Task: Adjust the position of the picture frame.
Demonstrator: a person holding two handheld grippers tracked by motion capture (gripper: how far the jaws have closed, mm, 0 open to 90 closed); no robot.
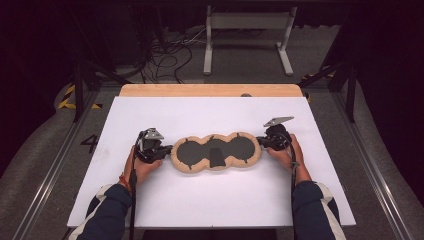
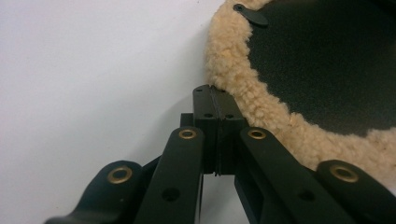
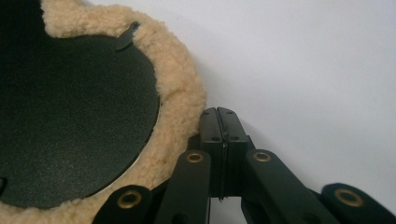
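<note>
Between the two closed, empty hand-held grippers [image 1: 167, 148] [image 1: 259, 141] lies a three-lobed black pad [image 1: 216, 151] edged with tan fleece.

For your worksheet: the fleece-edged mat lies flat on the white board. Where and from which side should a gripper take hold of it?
Probably the fluffy tan rim at either narrow end of the fleece-edged mat, coming in level from the outer side. The mat lies flat, so only its raised pile edge offers the jaws a bite. The left gripper and right gripper, both shut, already sit beside those ends.
</note>
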